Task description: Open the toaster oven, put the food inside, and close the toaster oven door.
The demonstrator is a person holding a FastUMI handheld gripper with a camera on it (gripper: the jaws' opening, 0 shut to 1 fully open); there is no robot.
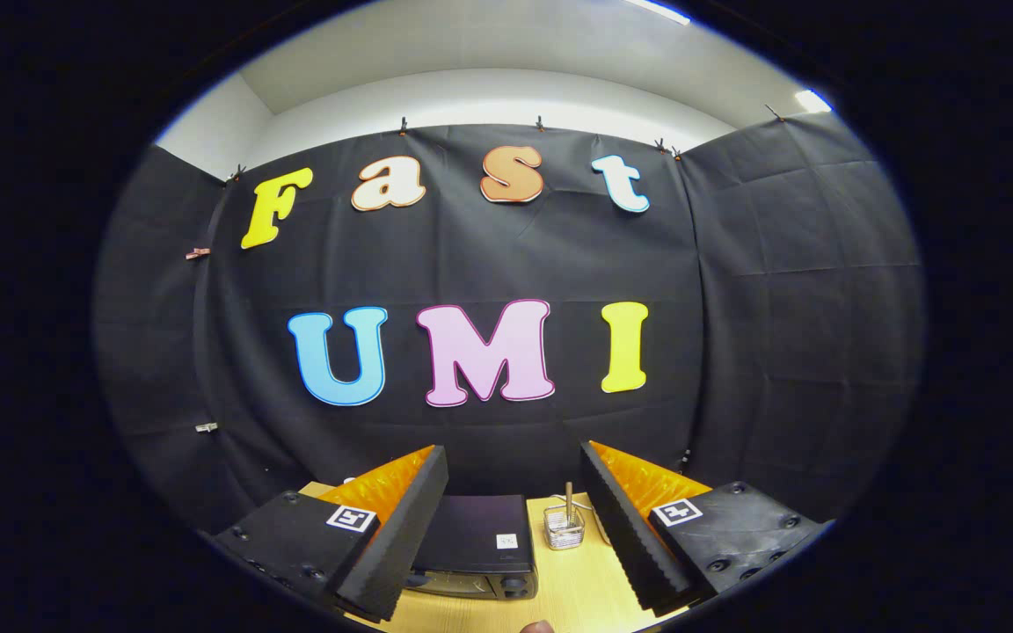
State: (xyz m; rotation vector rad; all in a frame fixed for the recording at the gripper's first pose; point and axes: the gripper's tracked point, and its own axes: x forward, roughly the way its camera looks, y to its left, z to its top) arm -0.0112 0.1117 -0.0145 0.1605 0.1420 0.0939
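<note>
A pale wooden table (577,589) stands before the booth's black cloth wall, seen from a gripper (515,536) held high above it, its fingers set wide apart and clamped on nothing. Between the fingers, low on the table, sits the dark box-shaped toaster oven (477,549), shown mostly from its top, with a strip of its front and knobs below. Whether its door is shut cannot be fully read from this angle, though no door panel juts forward. Just beside the oven, ahead of the right finger, stands a small wire basket (564,529) with a stick-like handle rising from it. No food is clearly visible; such a scene would fit an oven awaiting food or one closed again over it.
</note>
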